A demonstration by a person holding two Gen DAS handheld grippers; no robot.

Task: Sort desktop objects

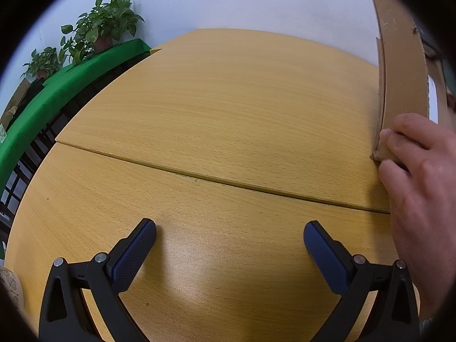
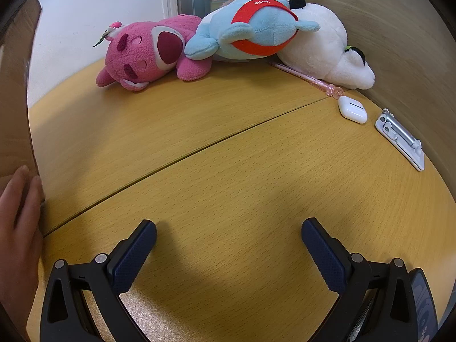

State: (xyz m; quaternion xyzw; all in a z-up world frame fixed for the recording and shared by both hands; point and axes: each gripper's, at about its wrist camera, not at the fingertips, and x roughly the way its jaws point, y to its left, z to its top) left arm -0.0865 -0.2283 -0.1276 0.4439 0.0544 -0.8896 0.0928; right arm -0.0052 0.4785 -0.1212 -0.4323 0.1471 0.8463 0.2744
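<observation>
Cardboard brown box (image 1: 399, 65) steadied by bare hand (image 1: 419, 176); left gripper (image 1: 229, 238) and right gripper (image 2: 228, 236) wide, empty. Sorting not begun; next, judged: grasp pink plush bear (image 2: 145, 54).

White lettering that looks like "Ha Ha" sits on the red fabric band (image 2: 258, 3) wrapped round the light-blue plush toy (image 2: 250, 32), up at twelve o'clock in the right wrist view. It's small and curved, so that reading is unsure; nothing else is legible.
</observation>
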